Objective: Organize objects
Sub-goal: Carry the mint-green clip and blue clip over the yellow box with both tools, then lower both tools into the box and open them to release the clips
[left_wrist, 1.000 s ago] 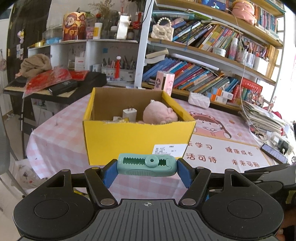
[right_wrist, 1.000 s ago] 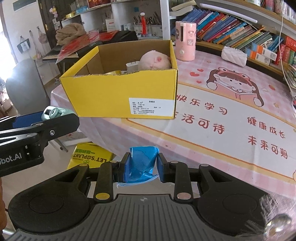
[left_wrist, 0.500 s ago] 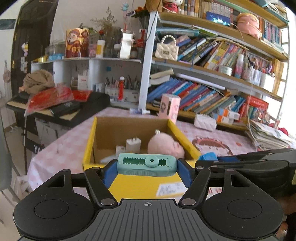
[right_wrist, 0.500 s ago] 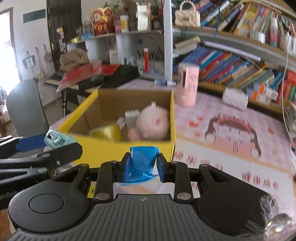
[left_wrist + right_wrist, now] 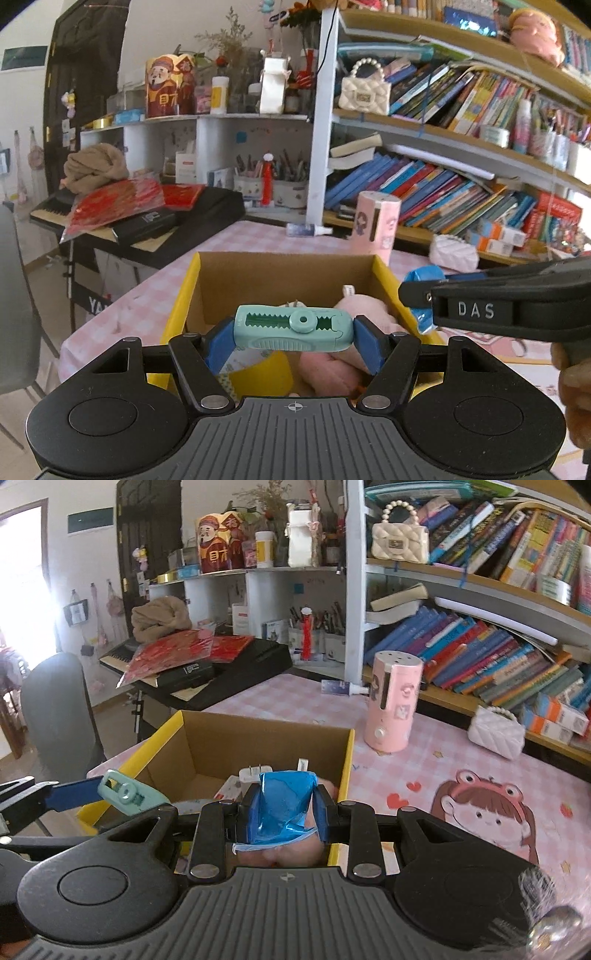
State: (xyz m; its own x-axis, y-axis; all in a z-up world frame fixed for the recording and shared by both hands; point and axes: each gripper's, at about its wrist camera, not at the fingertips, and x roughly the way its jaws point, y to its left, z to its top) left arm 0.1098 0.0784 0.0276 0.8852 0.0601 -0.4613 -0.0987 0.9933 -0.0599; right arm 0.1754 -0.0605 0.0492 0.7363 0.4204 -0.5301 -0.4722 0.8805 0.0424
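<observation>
over the open yellow cardboard box (image 5: 177, 321) on the pink checked worktop (image 5: 461, 760): left gripper (image 5: 291, 334) jaws pinch a mint-green plastic correction-tape dispenser (image 5: 293, 328) endwise; right gripper (image 5: 283, 808) jaws clamp a crumpled blue foil packet (image 5: 282, 808). both likely poised for dropping in.

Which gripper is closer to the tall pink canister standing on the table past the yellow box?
Right. The right gripper, shut on a blue packet, hangs over the yellow box's canister-side wall. The left gripper, holding a teal clip, is farther from the pink canister.
</observation>
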